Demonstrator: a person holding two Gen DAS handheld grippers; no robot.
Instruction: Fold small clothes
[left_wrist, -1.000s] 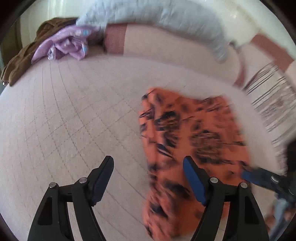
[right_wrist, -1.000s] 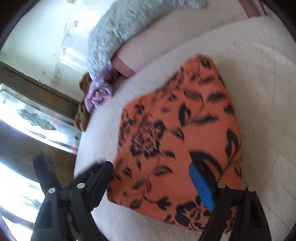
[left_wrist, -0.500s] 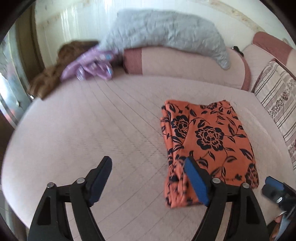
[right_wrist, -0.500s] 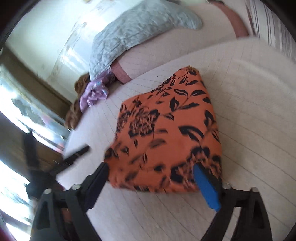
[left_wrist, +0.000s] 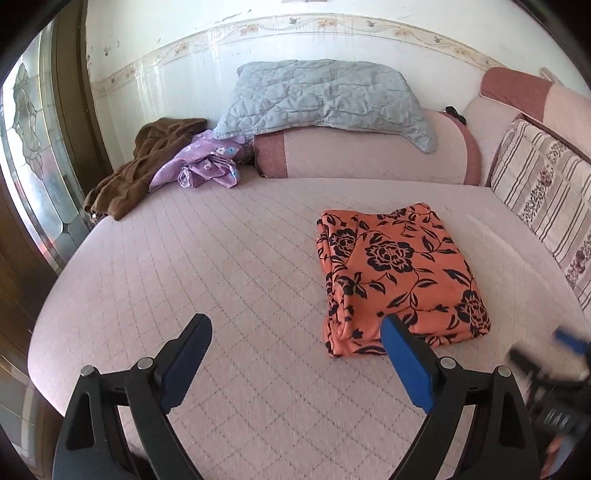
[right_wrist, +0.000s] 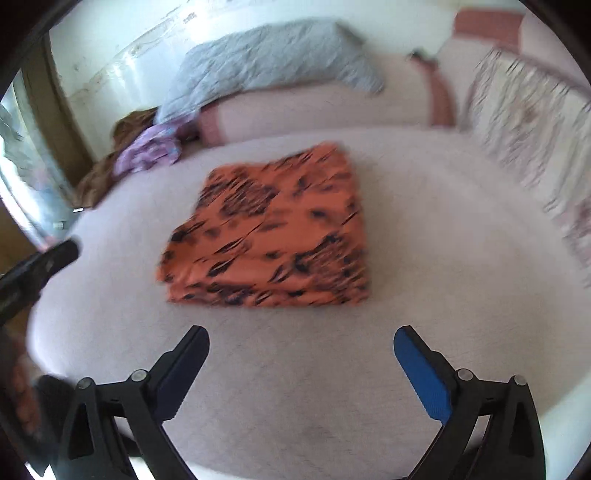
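A folded orange cloth with black flowers (left_wrist: 395, 273) lies flat on the pink quilted bed (left_wrist: 221, 258), right of the middle. My left gripper (left_wrist: 295, 321) hovers over bare bedding in front of the cloth, apart from it; its jaws are opening and nothing is between them. The right finger's tip only overlaps the cloth's near edge in the picture. In the blurred right wrist view the same cloth (right_wrist: 273, 232) lies ahead of my right gripper (right_wrist: 301, 332), which stands open and empty above the bed. The other gripper shows at each view's edge.
A crumpled purple flowered garment (left_wrist: 207, 166) and a brown garment (left_wrist: 147, 162) lie at the bed's far left. A grey quilted pillow (left_wrist: 321, 96) rests on the pink bolster behind. A striped cushion (left_wrist: 543, 199) lines the right side. A glazed door (left_wrist: 29, 147) stands left.
Both grippers have drawn back and up from the orange cloth, which now lies alone and farther off. Both pairs of jaws stand wider.
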